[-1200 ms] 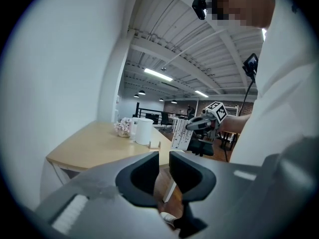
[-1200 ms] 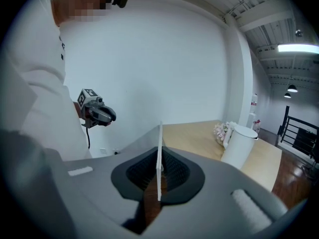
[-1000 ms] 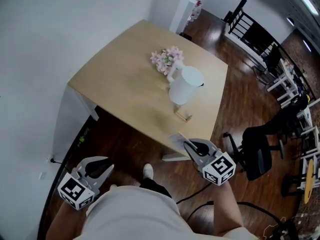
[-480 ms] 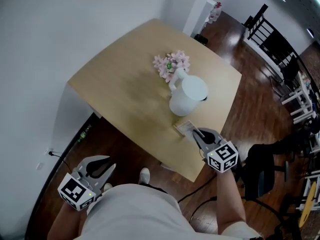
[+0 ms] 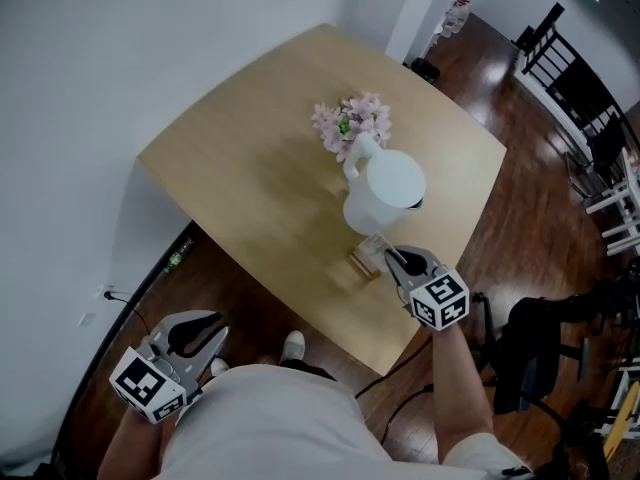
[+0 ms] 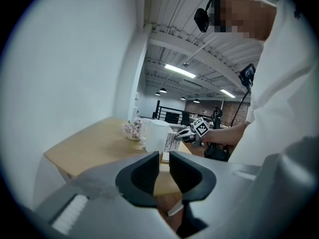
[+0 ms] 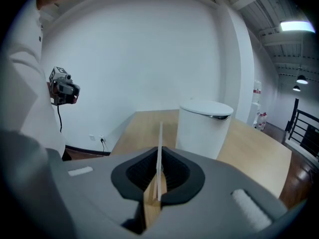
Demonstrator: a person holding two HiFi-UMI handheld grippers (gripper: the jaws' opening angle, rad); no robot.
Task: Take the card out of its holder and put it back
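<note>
A white card (image 5: pixel 372 250) stands upright with my right gripper (image 5: pixel 390 259) shut on it, just in front of the white jug (image 5: pixel 385 193). In the right gripper view the card (image 7: pixel 160 143) shows edge-on between the pads, and its lower edge meets the small wooden holder (image 7: pixel 150 205). Whether it sits in the slot I cannot tell. The holder (image 5: pixel 359 263) lies on the light wooden table (image 5: pixel 250 168). My left gripper (image 5: pixel 192 340) hangs low at the left, off the table. Its jaws (image 6: pixel 164 171) stand a narrow gap apart with nothing between them.
Pink flowers (image 5: pixel 352 123) stand right behind the jug. The table's near edge runs just under my right gripper. A white wall is on the left, and dark wood floor with a black office chair (image 5: pixel 545 343) is on the right.
My right gripper has carried the card from the table's near edge forward to the holder beside the jug. The left gripper has stayed low at the left.
</note>
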